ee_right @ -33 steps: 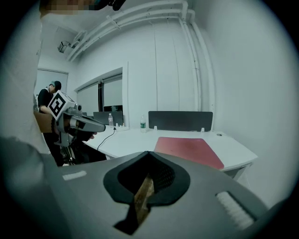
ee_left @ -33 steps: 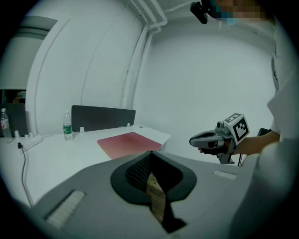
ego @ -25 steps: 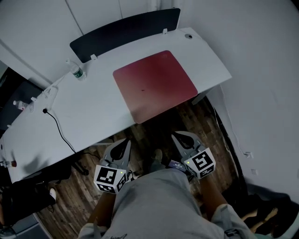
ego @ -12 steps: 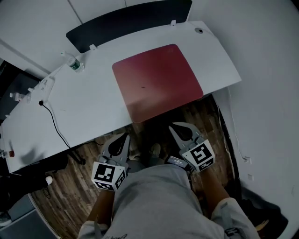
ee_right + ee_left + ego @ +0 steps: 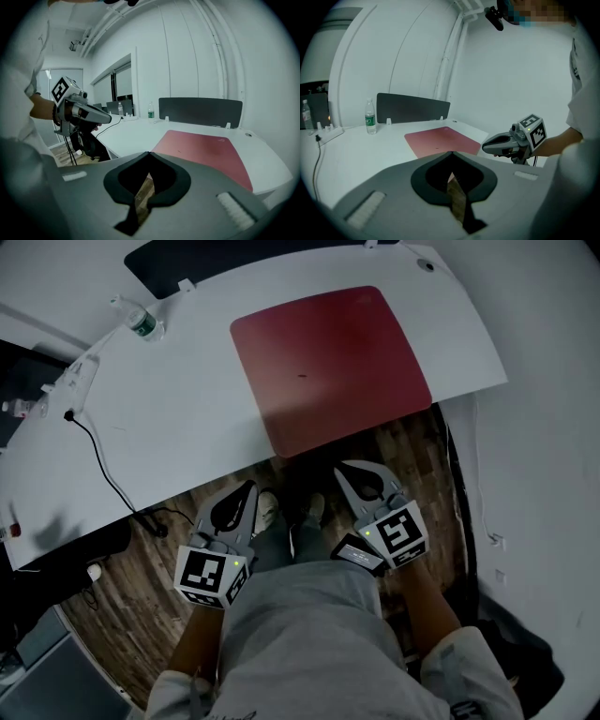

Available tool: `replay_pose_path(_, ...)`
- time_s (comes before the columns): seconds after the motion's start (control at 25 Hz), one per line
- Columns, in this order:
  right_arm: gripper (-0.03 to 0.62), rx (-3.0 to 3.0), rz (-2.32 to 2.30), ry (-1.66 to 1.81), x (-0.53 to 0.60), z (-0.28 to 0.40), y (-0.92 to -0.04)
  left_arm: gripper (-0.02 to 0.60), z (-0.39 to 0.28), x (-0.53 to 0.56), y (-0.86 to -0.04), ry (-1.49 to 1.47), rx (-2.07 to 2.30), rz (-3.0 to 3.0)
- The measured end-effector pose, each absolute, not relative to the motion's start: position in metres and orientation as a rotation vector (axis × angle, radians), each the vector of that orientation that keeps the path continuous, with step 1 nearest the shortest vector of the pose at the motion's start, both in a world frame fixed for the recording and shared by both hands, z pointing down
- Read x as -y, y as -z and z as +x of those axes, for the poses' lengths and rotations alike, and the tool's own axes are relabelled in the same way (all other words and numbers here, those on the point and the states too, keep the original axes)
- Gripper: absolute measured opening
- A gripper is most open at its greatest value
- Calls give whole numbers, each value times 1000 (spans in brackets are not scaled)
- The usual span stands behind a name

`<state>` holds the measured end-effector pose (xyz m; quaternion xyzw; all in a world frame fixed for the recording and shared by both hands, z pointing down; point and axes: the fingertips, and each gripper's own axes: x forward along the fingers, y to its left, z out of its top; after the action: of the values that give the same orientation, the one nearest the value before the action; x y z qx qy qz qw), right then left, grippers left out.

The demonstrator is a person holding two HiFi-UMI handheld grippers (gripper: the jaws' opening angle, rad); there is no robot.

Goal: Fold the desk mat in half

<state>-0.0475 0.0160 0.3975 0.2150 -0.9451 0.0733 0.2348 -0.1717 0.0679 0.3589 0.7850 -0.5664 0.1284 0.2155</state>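
Note:
The dark red desk mat (image 5: 328,367) lies flat and unfolded on the white desk (image 5: 178,418), with its near edge at the desk's front edge. It also shows in the left gripper view (image 5: 440,139) and the right gripper view (image 5: 204,150). My left gripper (image 5: 248,487) hangs over the wooden floor, short of the desk's front edge and left of the mat. Its jaws meet at the tip with nothing between them (image 5: 451,153). My right gripper (image 5: 342,468) is just below the mat's near edge, also shut and empty (image 5: 149,153).
A water bottle (image 5: 136,322) stands at the desk's far left by a white power strip (image 5: 80,376) and a black cable (image 5: 98,465). A black divider panel (image 5: 187,259) runs along the back edge. A wall is close on the right.
Both grippers have moved forward and now sit closer to the desk's front edge. The mat lies as before.

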Motion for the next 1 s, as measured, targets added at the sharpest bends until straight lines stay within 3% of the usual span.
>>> replay_pose_path(0.72,57,2383,447,20,-13,-126,-493,18,-203,-69,-414,-330,1464,2173)
replay_pose_path(1.0,123,2215,374,220,-20,-138,-535,18,-214,-67,-433,-335,1448,2145)
